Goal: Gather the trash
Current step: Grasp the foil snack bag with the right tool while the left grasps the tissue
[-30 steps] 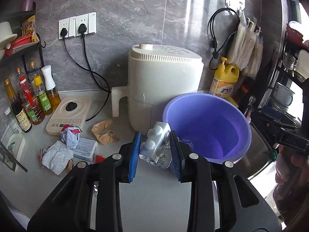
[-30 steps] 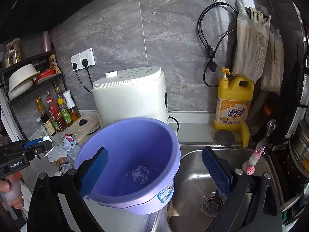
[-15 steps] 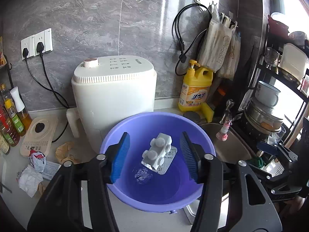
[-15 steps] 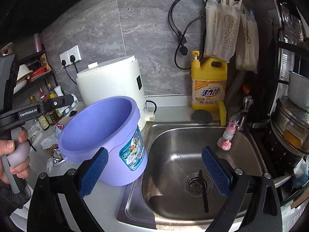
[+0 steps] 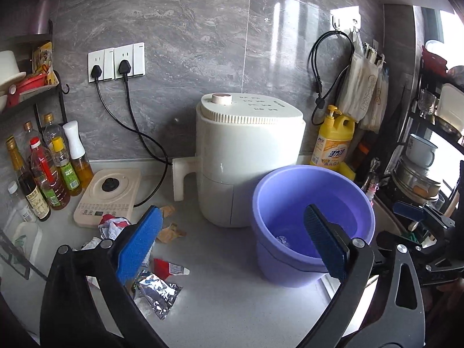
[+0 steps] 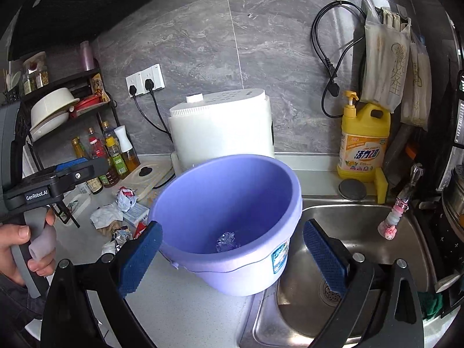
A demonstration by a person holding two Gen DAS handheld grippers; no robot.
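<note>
L tongs (image 5: 232,243) are spread wide and still opening, nothing btw the blue pads (image 5: 139,246). The gap frames bare countertop (image 5: 232,295) in front of the white air fryer (image 5: 249,159), w/ the purple bucket (image 5: 313,220) sitting behind the R-side pad and the trash pile on the L-side one.

Trash itself: a crumpled silver foil wrapper (image 5: 158,290) lies on the counter just below/beside the L-side pad, a red-and-white sachet (image 5: 169,268) right next to it, brown paper scraps (image 5: 171,229) a bit further back toward the fryer, and a red/white crumpled wrapper (image 5: 111,227) near the beige induction cooker (image 5: 107,197). White tissue wad (image 6: 105,217) shows better from the R cam, in the same heap, left of the bucket.

One clear crinkly bit (image 6: 227,240) is already in the bottom of the bucket. Can't tell what it is tbh, too small.

R tongs (image 6: 232,256) also gaping wide, holding nothing. The bucket (image 6: 226,208) sits btw the two pads in view but further off; pads aren't touching it afaict. Steel sink (image 6: 342,261) just right of the bucket, yellow dish soap jug (image 6: 364,142) at the back. A hand (image 6: 17,249) grips the L tool's handle at the left edge.
</note>
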